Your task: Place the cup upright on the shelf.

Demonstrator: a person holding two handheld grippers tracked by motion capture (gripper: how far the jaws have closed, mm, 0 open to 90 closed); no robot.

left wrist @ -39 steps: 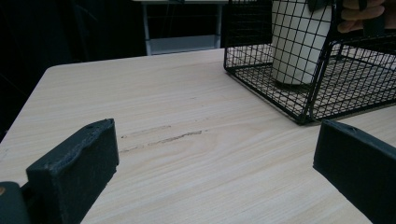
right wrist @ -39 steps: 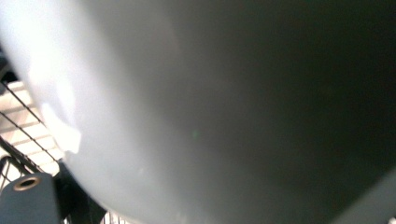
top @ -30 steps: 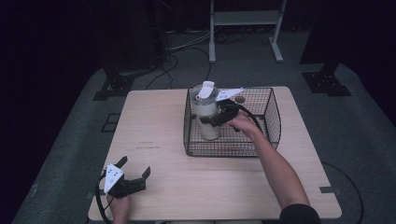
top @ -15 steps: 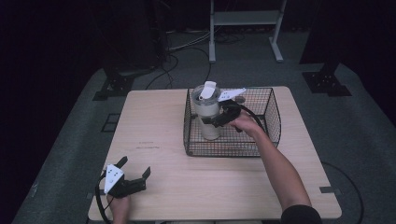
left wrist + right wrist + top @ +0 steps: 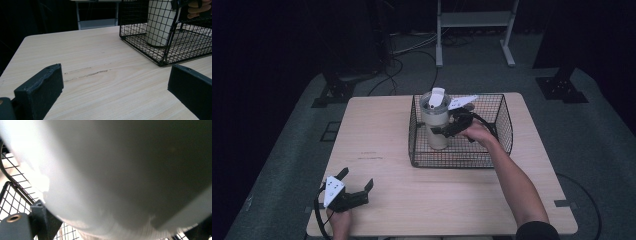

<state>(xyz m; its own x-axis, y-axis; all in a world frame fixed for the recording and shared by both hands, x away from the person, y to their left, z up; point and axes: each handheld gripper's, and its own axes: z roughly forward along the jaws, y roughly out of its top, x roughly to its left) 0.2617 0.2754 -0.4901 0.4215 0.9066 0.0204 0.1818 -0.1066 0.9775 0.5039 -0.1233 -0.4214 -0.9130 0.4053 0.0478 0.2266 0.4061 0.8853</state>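
A white tumbler [image 5: 435,125] with a flip-up lid stands upright in the left half of a black wire basket [image 5: 452,157] at the table's far middle. My right gripper [image 5: 447,131] reaches in from the right, shut on the tumbler's side about halfway up. In the right gripper view the tumbler [image 5: 125,170] sits pressed between the jaws. My left gripper [image 5: 357,178] rests open near the front left corner of the table, nothing between its fingers [image 5: 40,87]. Ahead of it in the left gripper view, the basket [image 5: 140,47] and tumbler [image 5: 160,22] lie at upper right.
The light wooden table [image 5: 377,130] has a faint scratch [image 5: 369,157] left of the basket. Beyond the table a metal stand [image 5: 474,20], floor cables [image 5: 402,50] and black stand feet [image 5: 334,92] sit on the dark carpet.
The right gripper and tumbler have shifted only slightly to the right inside the basket. The left gripper has stayed still.
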